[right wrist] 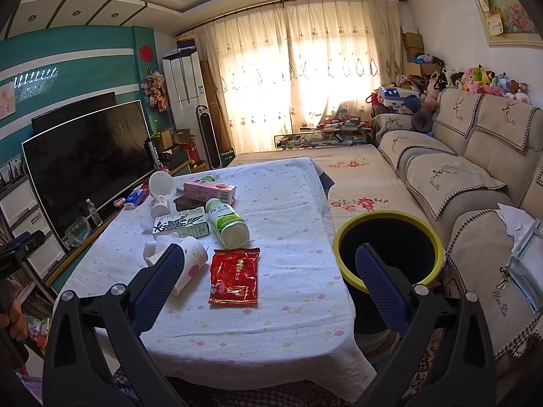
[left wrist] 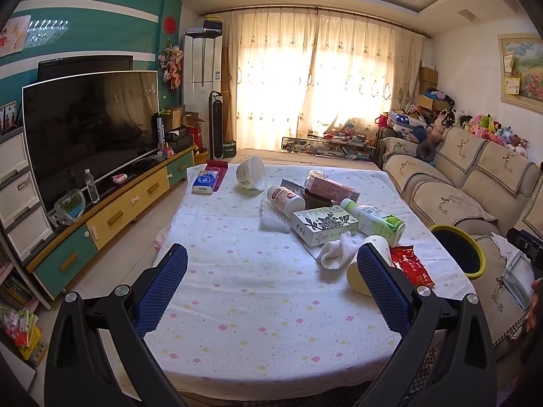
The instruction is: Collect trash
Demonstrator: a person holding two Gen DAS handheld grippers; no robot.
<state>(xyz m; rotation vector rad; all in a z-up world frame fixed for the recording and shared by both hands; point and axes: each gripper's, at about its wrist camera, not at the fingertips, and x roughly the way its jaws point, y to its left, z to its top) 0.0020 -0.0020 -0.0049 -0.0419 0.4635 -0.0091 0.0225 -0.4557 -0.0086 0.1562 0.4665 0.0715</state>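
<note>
- Your right gripper (right wrist: pixel 269 281) hangs with its blue pads spread wide and nothing between them, low over the near edge of the table (right wrist: pixel 237 332); your left gripper (left wrist: pixel 271 281) is just as wide apart and empty, further left over bare cloth.
- Nearest to you — the red snack wrapper (right wrist: pixel 234 276), lying flat between the right gripper's fingers and just ahead of them. It looks feather-light, thin and crinkly, so flat it gives you little to bite; pinch it by a raised edge or a corner.
- Just left of it, the paper cup (right wrist: pixel 191 261) lies on its side, partly behind the left finger of the right gripper. Light and easily crushed, I'd judge — close gently across the body.
- Beyond, the green-labelled bottle (right wrist: pixel 225 222) lies on its side and may roll; take it across the middle.
- Farther still, the stiff green-and-white carton (right wrist: pixel 180 225), the pink carton (right wrist: pixel 210 191) and the white bowl (left wrist: pixel 251 173) at the far end.
- The yellow-rimmed bin (right wrist: pixel 390 247) stands just off the table's right side, its mouth open.
</note>
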